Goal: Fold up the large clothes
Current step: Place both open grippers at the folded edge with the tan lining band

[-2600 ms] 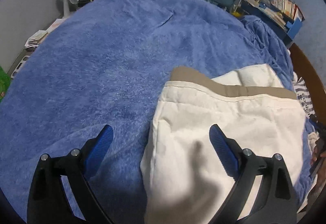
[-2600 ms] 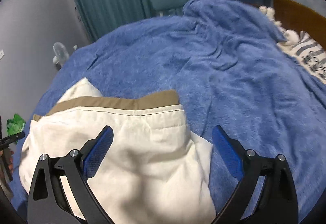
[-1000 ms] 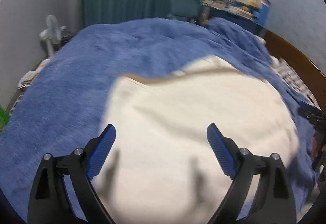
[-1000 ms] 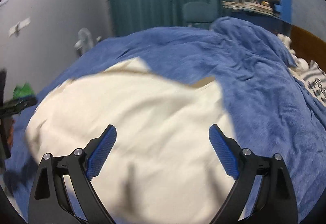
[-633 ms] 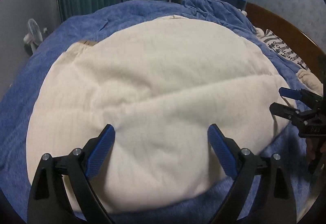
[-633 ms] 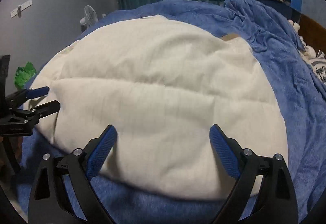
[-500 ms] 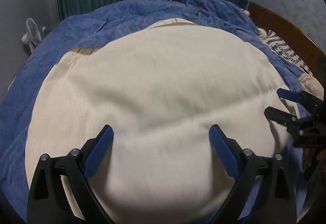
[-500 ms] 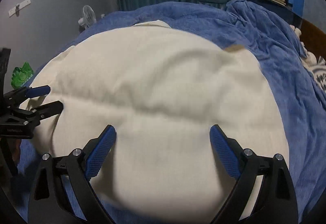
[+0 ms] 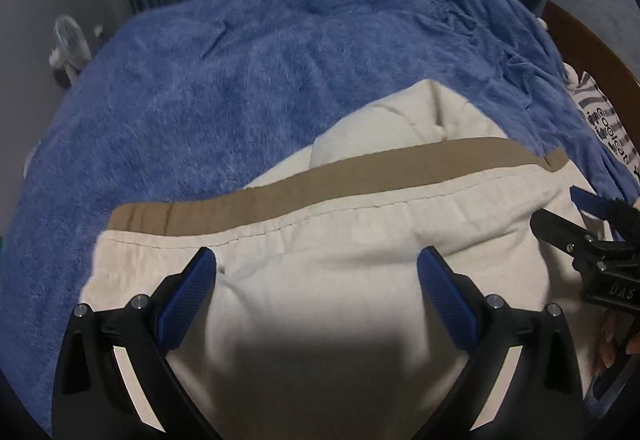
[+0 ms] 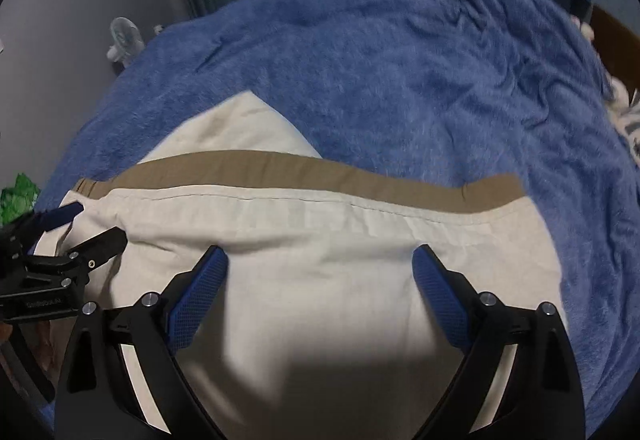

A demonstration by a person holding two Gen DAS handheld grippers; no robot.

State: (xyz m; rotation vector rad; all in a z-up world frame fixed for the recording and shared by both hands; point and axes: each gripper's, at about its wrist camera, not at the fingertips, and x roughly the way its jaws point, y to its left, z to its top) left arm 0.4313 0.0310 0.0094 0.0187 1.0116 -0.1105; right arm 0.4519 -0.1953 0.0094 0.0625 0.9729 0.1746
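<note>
Now cream garment (image 9: 360, 240) with tan band (image 9: 320, 180) folded on blue blanket (image 9: 240, 80), left claw (image 9: 316, 280) and right claw (image 10: 320, 280) both spread apart, empty above it.

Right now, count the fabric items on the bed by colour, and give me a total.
Cream with tan band: 1, the folded garment
Blue: 1, the fuzzy blanket
Black-and-white striped: 1, a cloth at the right edge
Total: 3
</note>
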